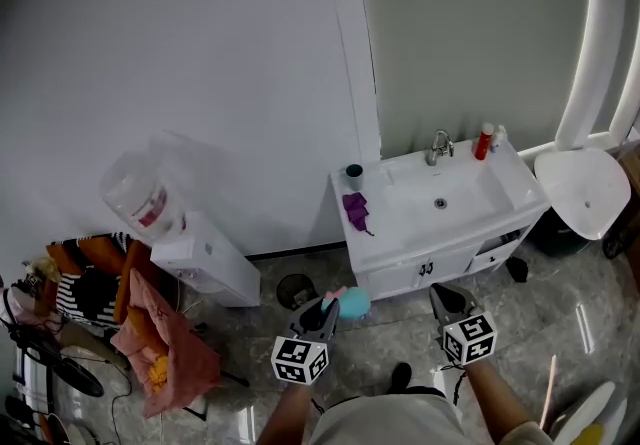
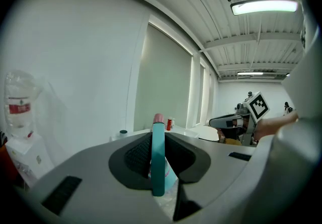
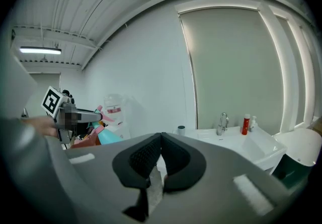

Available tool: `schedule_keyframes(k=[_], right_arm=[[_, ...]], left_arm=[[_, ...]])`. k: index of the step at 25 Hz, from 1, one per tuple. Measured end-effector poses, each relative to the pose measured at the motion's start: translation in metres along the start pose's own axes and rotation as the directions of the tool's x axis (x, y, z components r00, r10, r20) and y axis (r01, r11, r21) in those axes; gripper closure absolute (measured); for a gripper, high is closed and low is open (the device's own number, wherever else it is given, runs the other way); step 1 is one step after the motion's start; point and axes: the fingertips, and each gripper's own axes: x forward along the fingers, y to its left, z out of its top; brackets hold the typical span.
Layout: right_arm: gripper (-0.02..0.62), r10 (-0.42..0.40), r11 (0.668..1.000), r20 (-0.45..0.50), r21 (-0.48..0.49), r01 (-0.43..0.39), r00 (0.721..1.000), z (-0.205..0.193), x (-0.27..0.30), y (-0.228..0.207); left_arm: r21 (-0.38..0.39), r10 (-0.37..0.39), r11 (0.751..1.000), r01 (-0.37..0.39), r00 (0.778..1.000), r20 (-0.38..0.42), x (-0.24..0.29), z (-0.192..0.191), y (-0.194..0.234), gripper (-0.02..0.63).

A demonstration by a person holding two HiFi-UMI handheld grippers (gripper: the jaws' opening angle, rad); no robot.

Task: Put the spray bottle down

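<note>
Two grippers face white sink cabinet [image 1: 398, 251], both short of it. Left gripper [image 1: 322, 311] clamps teal spray bottle [image 1: 353, 305], pink-capped, held in air. Right gripper [image 1: 446, 295] jaws pressed together, nothing between them.

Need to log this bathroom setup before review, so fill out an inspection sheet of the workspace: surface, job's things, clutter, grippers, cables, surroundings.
Surface: white sink counter, mostly bare around the basin.
Job's things: teal spray bottle, not on the counter, held in the left gripper.
Clutter: purple cloth and dark cup at the counter's left end in the head view; red bottle beside the faucet.
Grippers: left shut on the spray bottle; right gripper shut, empty.
Cables: nothing seen.
Surroundings: water dispenser, clothes pile, toilet, tiled floor.
</note>
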Motion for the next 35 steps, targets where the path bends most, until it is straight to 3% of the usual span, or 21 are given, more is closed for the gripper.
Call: schedule_keyframes(k=[8, 19, 25, 35], right_arm=[[0.584, 0.014, 0.999, -0.017, 0.033, -0.013, 1.000, -0.005, 0.025, -0.065], [0.584, 0.000, 0.998, -0.076, 0.069, 0.005, 0.997, -0.022, 0.060, -0.102], [0.584, -0.043, 0.995, -0.118, 0.080, 0.052, 0.992, -0.026, 0.098, -0.125], [0.584, -0.106, 0.990, -0.187, 0.077, 0.123, 0.977, -0.028, 0.183, -0.152]], left_arm=[[-0.013, 0.029, 0.999, -0.030, 0.999, -0.029, 0.067, 0.002, -0.007, 0.538], [-0.022, 0.020, 1.000, -0.022, 0.996, -0.082, 0.130, -0.007, 0.010, 0.538], [-0.016, -0.025, 1.000, 0.023, 0.993, -0.112, 0.186, -0.013, 0.037, 0.538], [0.075, -0.139, 0.986, 0.151, 0.980, -0.141, 0.299, -0.016, 0.093, 0.538]])
